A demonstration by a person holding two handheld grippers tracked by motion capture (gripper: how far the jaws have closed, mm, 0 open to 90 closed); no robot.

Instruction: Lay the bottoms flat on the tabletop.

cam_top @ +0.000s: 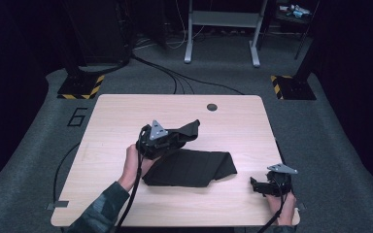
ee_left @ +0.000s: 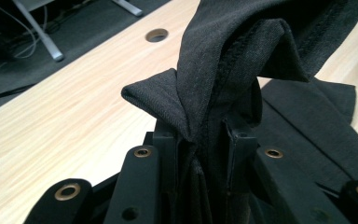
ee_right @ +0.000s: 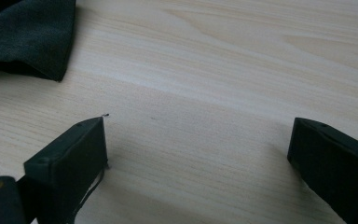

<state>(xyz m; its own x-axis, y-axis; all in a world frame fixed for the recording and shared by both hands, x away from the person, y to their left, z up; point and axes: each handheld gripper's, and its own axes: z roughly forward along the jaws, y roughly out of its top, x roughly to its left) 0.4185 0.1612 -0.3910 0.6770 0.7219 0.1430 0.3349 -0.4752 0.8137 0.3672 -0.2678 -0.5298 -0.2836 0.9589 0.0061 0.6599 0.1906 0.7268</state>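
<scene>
Nearest to you, your right tongs rest low at the near right corner of the counter, with the jaws standing wide apart and only bare wood between them. Your left tongs are closed tight on a bunched fold of the black cloth and hold that part lifted above the counter. The rest of the cloth lies flat in the middle of the counter, well apart from your right tongs.
</scene>
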